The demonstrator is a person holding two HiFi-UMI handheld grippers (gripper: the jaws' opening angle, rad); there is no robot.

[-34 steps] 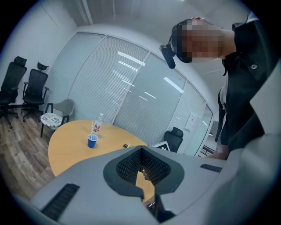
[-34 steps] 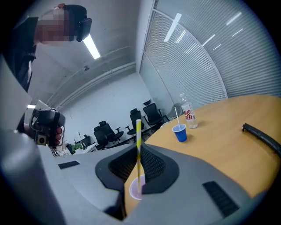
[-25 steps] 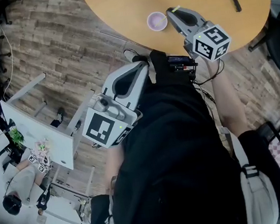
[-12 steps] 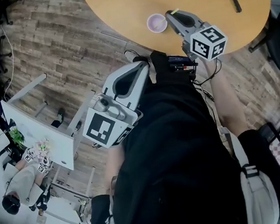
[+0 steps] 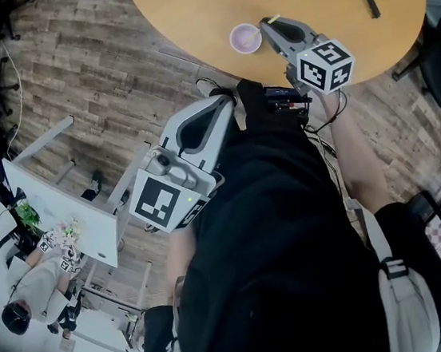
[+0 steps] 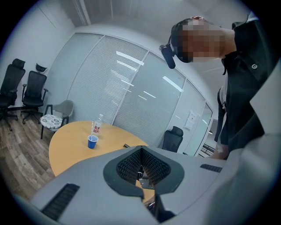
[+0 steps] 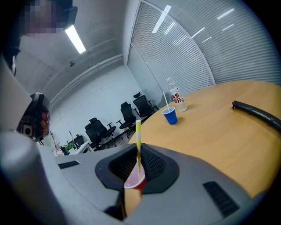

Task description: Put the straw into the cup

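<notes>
My R tongs (image 7: 137, 149) clamped on straw (image 7: 138, 131), lower end at mouth of cup (image 7: 131, 183) on surface (image 7: 210, 132); drop-in & release left, I judge. L tongs (image 6: 141, 151) together, empty.

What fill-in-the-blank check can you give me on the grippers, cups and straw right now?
1. The right gripper is shut on a yellow-and-white striped ____.
2. The near cup, right below that gripper's jaws, is ____ on the outside.
3. Far across the table, the bottle stands beside a far cup coloured ____.
4. The left gripper, jaws together, holds ____.
Missing words: straw; red; blue; nothing.
</notes>
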